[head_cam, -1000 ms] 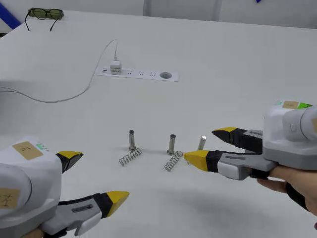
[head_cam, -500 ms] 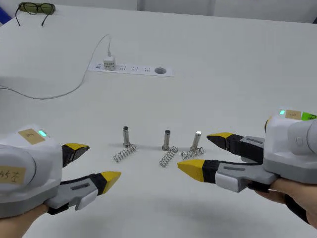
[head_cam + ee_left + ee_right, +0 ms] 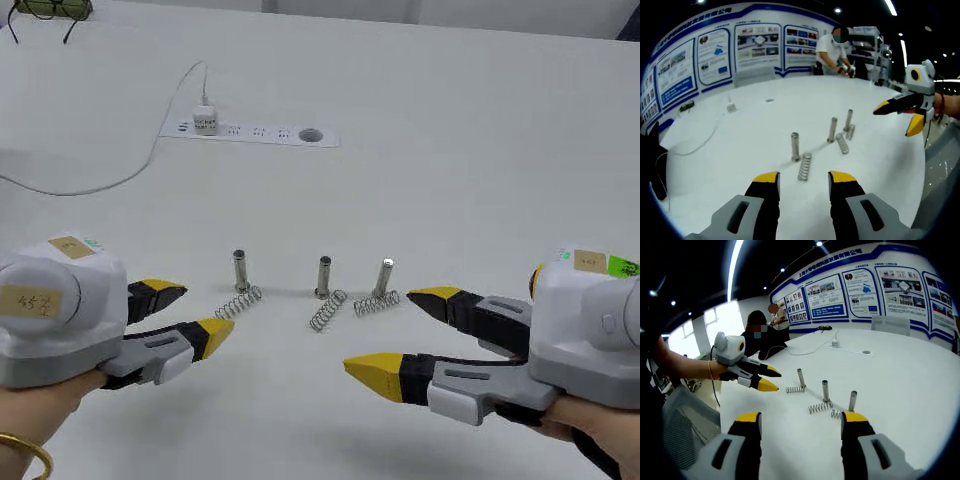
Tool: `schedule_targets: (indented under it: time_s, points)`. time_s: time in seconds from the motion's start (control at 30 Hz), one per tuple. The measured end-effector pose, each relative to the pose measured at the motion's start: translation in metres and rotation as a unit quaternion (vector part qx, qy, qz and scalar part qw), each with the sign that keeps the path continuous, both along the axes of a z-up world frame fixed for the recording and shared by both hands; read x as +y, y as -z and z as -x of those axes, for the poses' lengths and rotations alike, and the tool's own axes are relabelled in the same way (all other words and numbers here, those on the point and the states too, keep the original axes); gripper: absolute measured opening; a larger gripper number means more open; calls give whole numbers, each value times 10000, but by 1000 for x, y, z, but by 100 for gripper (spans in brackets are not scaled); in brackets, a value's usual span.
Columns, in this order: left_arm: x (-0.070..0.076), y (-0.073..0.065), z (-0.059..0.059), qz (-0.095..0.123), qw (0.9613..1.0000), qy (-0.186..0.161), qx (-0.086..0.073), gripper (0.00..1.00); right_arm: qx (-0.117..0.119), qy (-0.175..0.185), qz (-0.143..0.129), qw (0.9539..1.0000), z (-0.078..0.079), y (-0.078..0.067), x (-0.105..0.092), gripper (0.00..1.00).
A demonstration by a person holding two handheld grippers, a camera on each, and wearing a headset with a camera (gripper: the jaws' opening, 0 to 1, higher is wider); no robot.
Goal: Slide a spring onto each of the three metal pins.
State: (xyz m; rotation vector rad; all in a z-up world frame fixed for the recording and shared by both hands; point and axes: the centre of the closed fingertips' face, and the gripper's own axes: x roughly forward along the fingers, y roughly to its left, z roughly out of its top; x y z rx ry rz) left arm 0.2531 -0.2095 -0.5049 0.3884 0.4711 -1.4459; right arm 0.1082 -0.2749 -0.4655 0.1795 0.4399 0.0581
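The flat white bench (image 3: 480,150) spanned the frame. The grey-and-white, yellow-tipped right gripper (image 3: 380,328), at lower right, had its jaws spread wide and held nothing. The matching left gripper (image 3: 208,307), at lower left, was likewise parted and empty. A long white power strip (image 3: 250,132) lay at upper left. Three upright cylindrical steel pins (image 3: 324,276) stood in a row at centre. Three small silver coil springs (image 3: 326,310) lay on the bench, one at each pin's foot.
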Motion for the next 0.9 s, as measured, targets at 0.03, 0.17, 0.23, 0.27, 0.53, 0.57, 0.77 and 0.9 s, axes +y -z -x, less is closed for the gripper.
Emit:
schedule_targets:
  time_s: [0.03, 0.17, 0.23, 0.27, 0.53, 0.57, 0.77, 0.9]
  points:
    - [-1, 2, 0, -5, 10000, 8, 14, 39, -13, 25, -8, 10000, 1, 1, 0, 66]
    - [-6, 10, -1, -48, 9999, 117, -46, 37, -25, 132, -110, 9998, 3, 2, 0, 66]
    - [-8, 17, -2, -141, 9997, 183, -35, 35, 16, 152, -130, 9998, 4, 4, 1, 65]
    - [-9, 18, -1, -148, 9997, 219, 3, 35, 11, 158, -133, 9998, 4, 4, 1, 65]
    - [-20, 26, -2, -118, 9994, 306, 80, 32, 3, 283, -215, 9994, 7, 4, -2, 65]
    - [-21, 26, -1, -106, 9994, 278, 161, 32, 21, 294, -221, 9993, 7, 5, -3, 64]
    - [-22, 30, -1, -153, 9992, 359, 88, 27, 63, 369, -232, 9990, 12, 7, -7, 63]
    - [-23, 31, 2, -161, 9987, 478, 42, 22, 82, 427, -270, 9987, 13, 8, -10, 63]
